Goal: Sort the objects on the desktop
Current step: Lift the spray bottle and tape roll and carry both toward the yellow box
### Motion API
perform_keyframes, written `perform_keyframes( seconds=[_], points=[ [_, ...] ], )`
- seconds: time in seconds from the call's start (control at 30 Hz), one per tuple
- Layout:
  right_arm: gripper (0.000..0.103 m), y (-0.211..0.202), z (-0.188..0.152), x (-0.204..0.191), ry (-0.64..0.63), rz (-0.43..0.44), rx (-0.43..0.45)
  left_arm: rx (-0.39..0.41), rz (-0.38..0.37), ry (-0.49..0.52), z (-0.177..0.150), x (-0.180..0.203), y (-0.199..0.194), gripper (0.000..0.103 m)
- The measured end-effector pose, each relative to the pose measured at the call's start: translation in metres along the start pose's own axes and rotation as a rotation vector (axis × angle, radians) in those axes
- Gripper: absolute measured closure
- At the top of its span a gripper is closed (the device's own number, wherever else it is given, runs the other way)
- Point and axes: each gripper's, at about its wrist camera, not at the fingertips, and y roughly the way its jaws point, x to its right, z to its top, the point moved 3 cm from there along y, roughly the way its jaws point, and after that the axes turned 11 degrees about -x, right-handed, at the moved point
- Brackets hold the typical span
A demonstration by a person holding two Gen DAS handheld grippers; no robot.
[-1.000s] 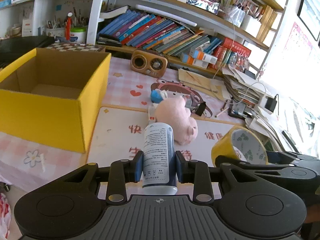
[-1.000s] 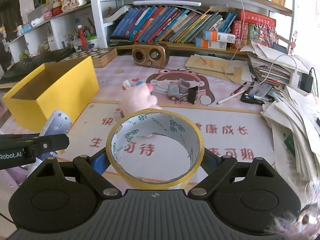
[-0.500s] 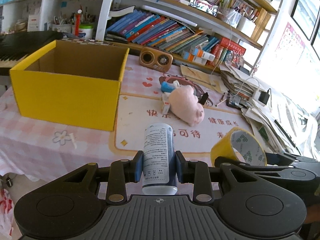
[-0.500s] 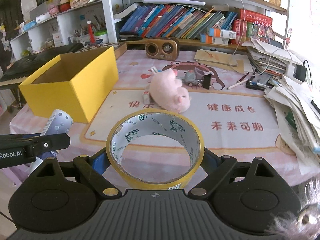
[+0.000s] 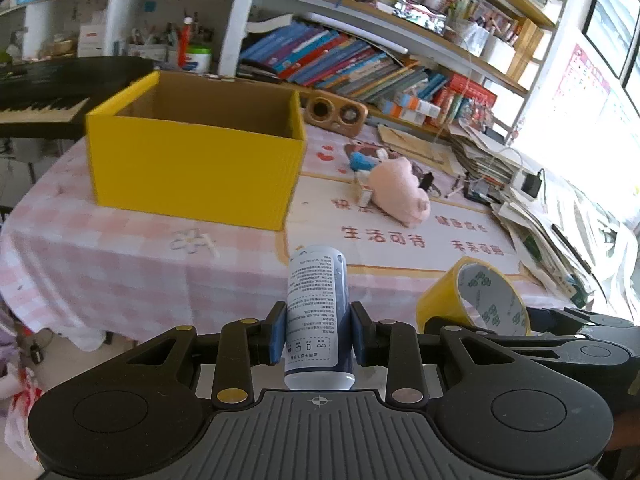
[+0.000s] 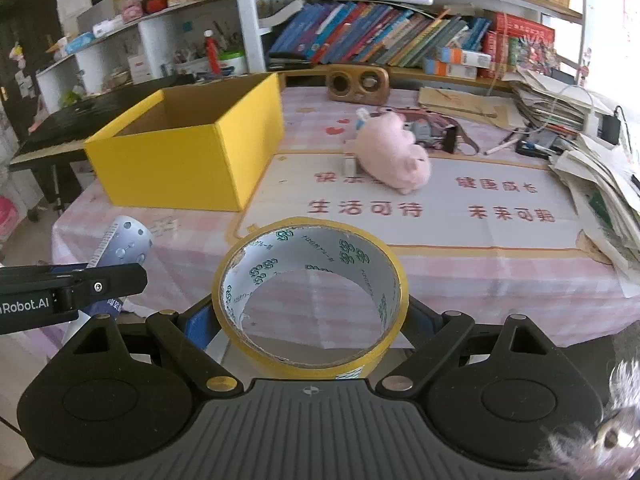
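My left gripper (image 5: 319, 334) is shut on a white and dark blue can (image 5: 317, 304), held upright off the table's near edge. My right gripper (image 6: 310, 322) is shut on a wide roll of yellow tape (image 6: 310, 290), also seen from the left wrist view as the tape roll (image 5: 474, 300). In the right wrist view the can (image 6: 122, 246) shows at the left, above the left gripper's arm. An open yellow cardboard box (image 5: 196, 164) stands on the table's left, also the box (image 6: 192, 152). A pink plush pig (image 5: 398, 190), the pig (image 6: 394, 156), lies on the mat right of the box.
A small eraser-like block (image 6: 349, 164) lies by the pig, with a blue item (image 5: 360, 162) behind. A wooden radio (image 6: 357, 82) stands at the back. Paper stacks (image 6: 600, 184) crowd the right side. A piano keyboard (image 5: 40, 108) lies left of the table. Bookshelves rise behind.
Both grippers have drawn back from the table with their loads; the box, pig and mat now look smaller and farther, and the table's front edge has come into view.
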Motion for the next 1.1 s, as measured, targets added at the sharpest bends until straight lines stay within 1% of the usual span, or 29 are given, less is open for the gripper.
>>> perform_keyframes(
  seconds=[0.27,0.53,1.1],
  points=[
    [0.013,-0.002,-0.002,-0.032,-0.060,0.025,0.001,0.026,0.026,-0.047,-0.010,-0.024,-0.017,0.072],
    [0.013,0.002,0.001,-0.056,-0.107,0.048,-0.005,0.045,0.045,-0.086,-0.014,-0.044,-0.028,0.072],
    [0.013,0.005,0.006,-0.090,-0.174,0.092,-0.008,0.090,0.072,-0.131,-0.015,-0.072,-0.048,0.072]
  ],
)
